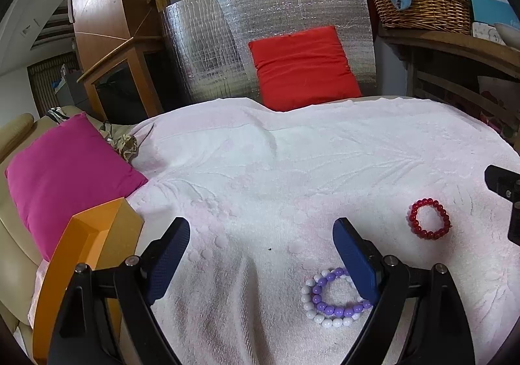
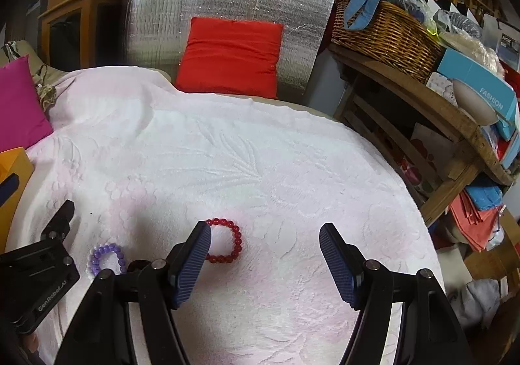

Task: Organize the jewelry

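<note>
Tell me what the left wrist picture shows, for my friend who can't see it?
An open hand-held gripper hovers over a white towel, empty, with a purple bracelet lying on a white bracelet by its right finger. A red bracelet lies apart, farther right. An orange box sits left, pink and red cushions behind.

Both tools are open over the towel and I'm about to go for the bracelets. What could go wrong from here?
1. The purple bracelet overlaps the white bracelet; closing the left tool there may lift both, or drop one.
2. The red bracelet lies partly behind the right tool's left finger, outside the gap, so closing now likely misses it.
3. The soft white towel could bunch up or get pinched with the beads.
</note>
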Available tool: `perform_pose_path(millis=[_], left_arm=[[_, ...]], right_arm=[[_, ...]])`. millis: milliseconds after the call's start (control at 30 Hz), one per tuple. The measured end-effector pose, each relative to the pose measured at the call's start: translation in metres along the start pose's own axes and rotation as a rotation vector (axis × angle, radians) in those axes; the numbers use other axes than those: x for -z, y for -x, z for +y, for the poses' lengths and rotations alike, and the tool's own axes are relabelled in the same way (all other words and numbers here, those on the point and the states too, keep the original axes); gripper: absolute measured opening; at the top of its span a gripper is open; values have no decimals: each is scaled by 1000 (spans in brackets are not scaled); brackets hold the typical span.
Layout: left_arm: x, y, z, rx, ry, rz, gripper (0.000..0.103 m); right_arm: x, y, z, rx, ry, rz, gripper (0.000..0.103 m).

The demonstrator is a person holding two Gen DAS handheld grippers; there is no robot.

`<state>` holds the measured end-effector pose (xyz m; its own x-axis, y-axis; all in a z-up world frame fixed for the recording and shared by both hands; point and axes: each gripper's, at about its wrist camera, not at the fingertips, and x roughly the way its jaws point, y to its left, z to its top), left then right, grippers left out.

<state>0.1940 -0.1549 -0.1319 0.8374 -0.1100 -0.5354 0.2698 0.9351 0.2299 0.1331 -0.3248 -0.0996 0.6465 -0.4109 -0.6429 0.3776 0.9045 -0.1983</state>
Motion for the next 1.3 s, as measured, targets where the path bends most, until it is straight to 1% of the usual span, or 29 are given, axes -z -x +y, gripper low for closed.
perform_pose_path(millis=[433, 667, 833, 1100, 1300], left_arm=[[0, 0, 1, -1, -1, 0, 90], [1, 0, 0, -6, -4, 0, 90], [1, 0, 1, -6, -7, 0, 90], [2, 0, 3, -5, -8, 1, 90], [2, 0, 4, -6, -14, 4, 90]], right_arm=[[0, -9, -1, -18, -20, 25, 73], [-1, -18, -5, -37, -54, 52, 73], [-1, -30, -8, -69, -90, 88, 73], [-1, -43, -7, -87, -110, 126, 73], [0, -58, -12, -128, -155, 169, 73]])
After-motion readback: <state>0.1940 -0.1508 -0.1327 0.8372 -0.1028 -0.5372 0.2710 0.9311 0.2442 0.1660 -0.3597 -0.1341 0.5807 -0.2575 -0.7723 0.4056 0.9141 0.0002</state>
